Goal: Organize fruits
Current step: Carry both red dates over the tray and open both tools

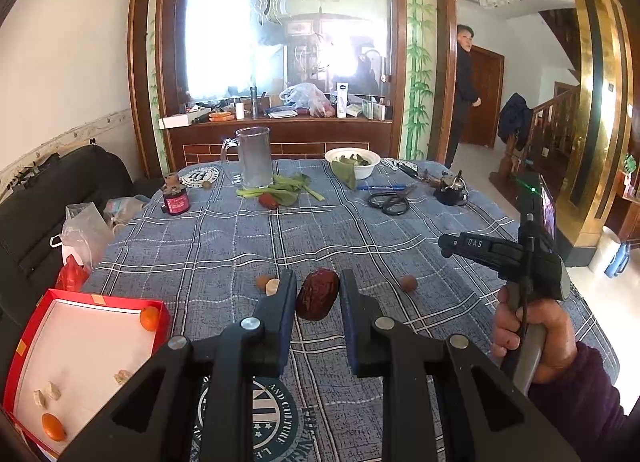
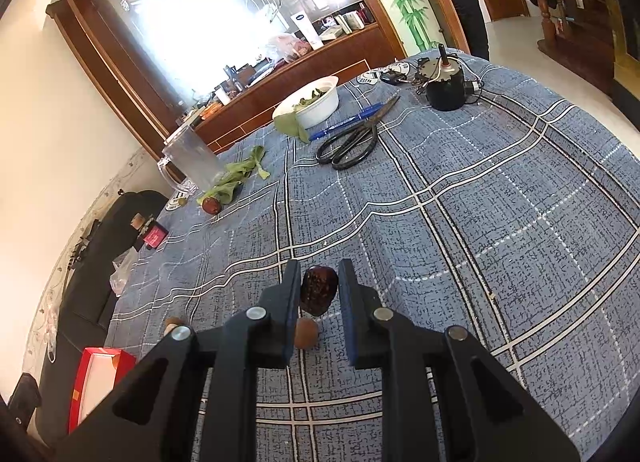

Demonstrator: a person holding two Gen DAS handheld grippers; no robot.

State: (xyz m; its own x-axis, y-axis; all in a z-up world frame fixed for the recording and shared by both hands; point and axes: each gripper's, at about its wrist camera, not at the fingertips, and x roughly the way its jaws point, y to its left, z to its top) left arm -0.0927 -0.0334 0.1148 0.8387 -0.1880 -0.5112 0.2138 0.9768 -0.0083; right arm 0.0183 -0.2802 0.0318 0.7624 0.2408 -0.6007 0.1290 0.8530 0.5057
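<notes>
two oranges [image 1: 149,318] already sit in the red box [image 1: 92,296] at about 8 o'clock in the left wrist view, one in the far right corner and one [image 1: 53,426] at the near left edge, with a few pale chunks [image 1: 47,394] lying between them on the white floor of the box. that much looks sorted; most of the job seems still ahead.

out on the counter [image 1: 400,229], a wrinkled dark red date [image 1: 317,294] lies on the checked cloth right at 12 o'clock of the left gripper [image 1: 317,298]. the jaws stand open on either side of it, and i cannot tell whether the pads touch it. a small brown round fruit [image 1: 408,284] lies at 1 o'clock of the date, and another [image 1: 262,282] with a pale piece [image 1: 273,286] beside it at 11 o'clock. farther off, a second red fruit [image 1: 267,201] rests against the green leaves [image 1: 280,187] near the glass mug [image 1: 254,157].

the right gripper [image 2: 319,294] hangs above the counter, open and holding nothing, looking down on the date [image 2: 318,289] and a brown fruit [image 2: 307,333].

by my reckoning the date is the piece in hand, with at least three more fruits left to carry to the box.
</notes>
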